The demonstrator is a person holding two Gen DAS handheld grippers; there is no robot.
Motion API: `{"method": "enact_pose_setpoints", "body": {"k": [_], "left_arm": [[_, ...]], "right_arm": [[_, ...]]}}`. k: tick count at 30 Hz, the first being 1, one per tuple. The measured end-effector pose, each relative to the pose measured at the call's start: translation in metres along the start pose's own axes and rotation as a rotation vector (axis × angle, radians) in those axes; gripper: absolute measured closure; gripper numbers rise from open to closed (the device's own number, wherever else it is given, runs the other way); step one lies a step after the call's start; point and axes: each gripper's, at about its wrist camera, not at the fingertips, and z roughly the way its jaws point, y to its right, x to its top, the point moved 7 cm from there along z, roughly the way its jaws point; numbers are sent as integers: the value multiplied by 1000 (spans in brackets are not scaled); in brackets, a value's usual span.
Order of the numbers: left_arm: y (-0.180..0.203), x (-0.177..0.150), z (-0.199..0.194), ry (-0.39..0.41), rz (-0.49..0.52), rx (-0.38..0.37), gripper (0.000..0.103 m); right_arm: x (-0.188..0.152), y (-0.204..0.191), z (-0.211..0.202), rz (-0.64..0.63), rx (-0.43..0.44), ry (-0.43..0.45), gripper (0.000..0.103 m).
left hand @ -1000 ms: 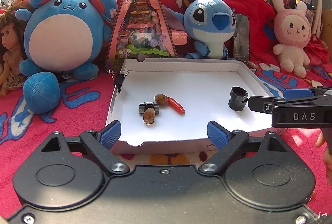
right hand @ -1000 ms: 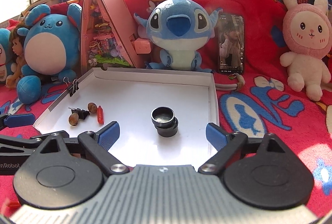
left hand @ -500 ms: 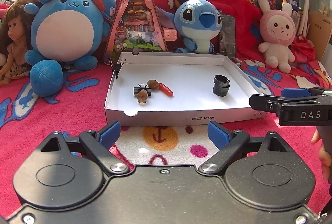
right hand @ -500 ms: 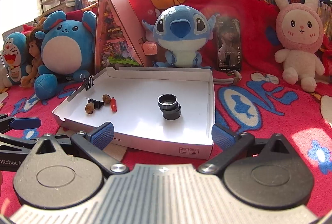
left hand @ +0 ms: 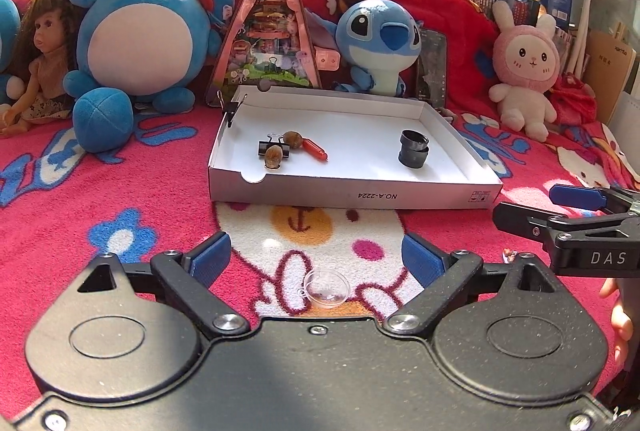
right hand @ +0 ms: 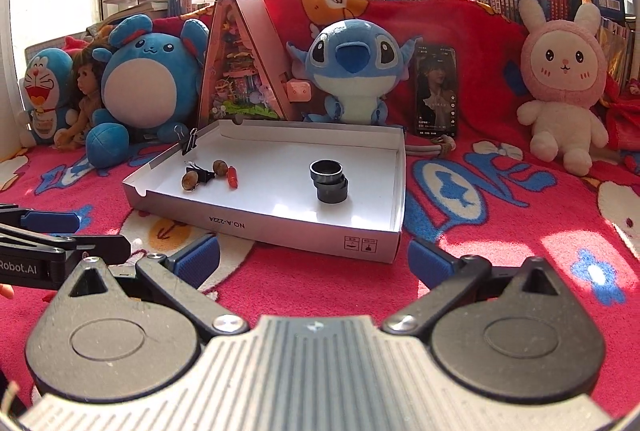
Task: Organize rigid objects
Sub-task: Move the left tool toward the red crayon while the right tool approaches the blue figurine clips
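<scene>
A shallow white cardboard tray (left hand: 360, 193) (right hand: 280, 227) lies on the red blanket ahead of both grippers. In it sit two stacked black rings (left hand: 414, 149) (right hand: 329, 180), a black binder clip (left hand: 274, 148) (right hand: 205, 176), two brown nuts (left hand: 274, 156) (right hand: 189, 180) and a small red capsule (left hand: 315, 150) (right hand: 232, 177). A clear plastic half-dome (left hand: 327, 289) rests on the blanket between the fingers of my left gripper (left hand: 316, 259), which is open. My right gripper (right hand: 314, 259) is open too, with nothing between its fingers, short of the tray's front wall.
Plush toys line the back: a round blue one (left hand: 140, 31), a blue big-eared one (left hand: 380, 39), a pink rabbit (left hand: 524, 71), plus a doll (left hand: 40, 51). A triangular pink box (left hand: 268, 31) and a phone (right hand: 436, 91) stand behind the tray. A clip (left hand: 230, 109) grips its far left corner.
Both grippers have drawn back from the tray, which now looks smaller and farther. The clear half-dome has come into view between the left fingers. The right jaws widened slightly.
</scene>
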Motion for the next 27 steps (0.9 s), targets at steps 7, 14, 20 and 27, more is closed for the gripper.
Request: {"method": "enact_pose_setpoints", "body": {"k": [7,14,20,27], "left_arm": [[1,-13,-6,20,25,34,11],[-1,-28,-11,35,48,66,11],[-4,-39,-10,27,49,86,11],[-10,-49,-8,8,30,93,11]], "right_arm": [[-14,-4,-13,-18,-17,25,0],[-33,-2,-19,-14,-49,27,0],[-46,-1,-22,-11,-71,25,0],[-58,-1,-23,-27,-93,13,0]]}}
